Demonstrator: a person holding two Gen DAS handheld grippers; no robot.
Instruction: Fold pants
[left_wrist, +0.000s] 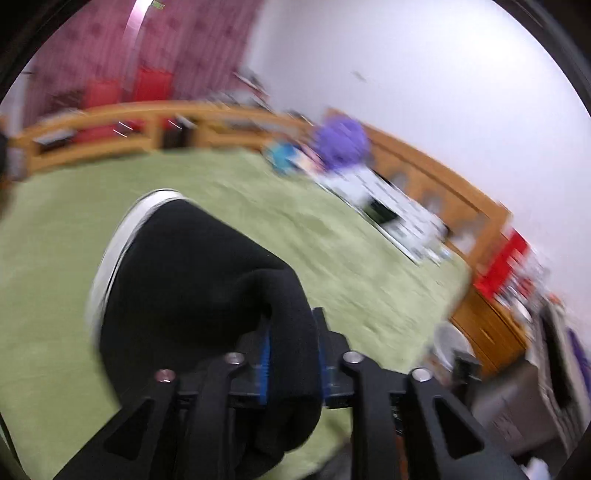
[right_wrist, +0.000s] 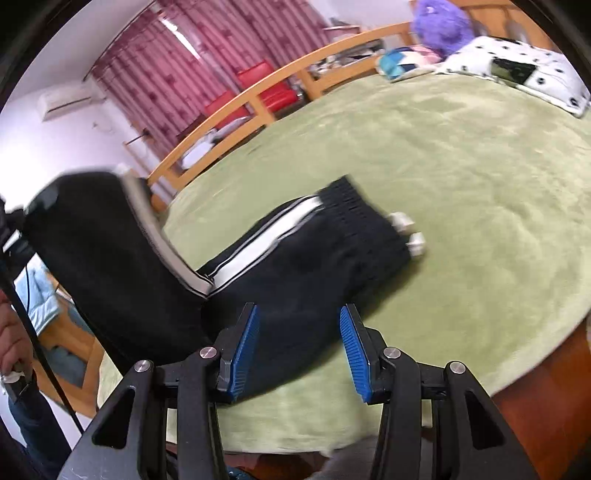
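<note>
The pants (right_wrist: 295, 251) are spread on the blanket (right_wrist: 461, 184) of the bed. One end is lifted to the left, where it is held between the fingers of the left gripper (left_wrist: 293, 354); the waistband end lies flat, further from the right gripper (right_wrist: 299, 350). The right gripper is placed just before the pants, with its fingers apart. A pillow (right_wrist: 517, 70) is found at the far right, and a plush toy (right_wrist: 443, 22) behind it. Curtains (right_wrist: 177, 77) hang beyond the bed rail (right_wrist: 266, 88).
</note>
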